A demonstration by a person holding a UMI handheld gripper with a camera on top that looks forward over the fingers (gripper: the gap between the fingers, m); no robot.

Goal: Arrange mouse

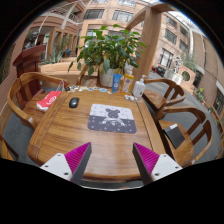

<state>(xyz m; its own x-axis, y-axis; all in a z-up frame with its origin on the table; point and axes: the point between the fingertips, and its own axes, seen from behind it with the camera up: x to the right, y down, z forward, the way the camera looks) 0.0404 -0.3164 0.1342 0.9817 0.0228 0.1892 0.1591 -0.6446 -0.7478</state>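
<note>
My fingers (112,160) are spread wide, holding nothing. The mouse (74,102) sits on the bench (60,130) at 11 o'clock, just left of the mousepad (111,118). Risk: its rounded shell could slip out if I close off-centre.

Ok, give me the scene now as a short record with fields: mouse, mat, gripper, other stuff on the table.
mouse: dark mouse on the wooden table, left of the mat, off it
mouse pad: grey printed mouse pad, centre of table, nothing on it
gripper: gripper open, empty, fingers short of the mat
other: red packet left of mouse; potted plant at far edge; bottle beside it
seating: wooden chairs around table
</note>
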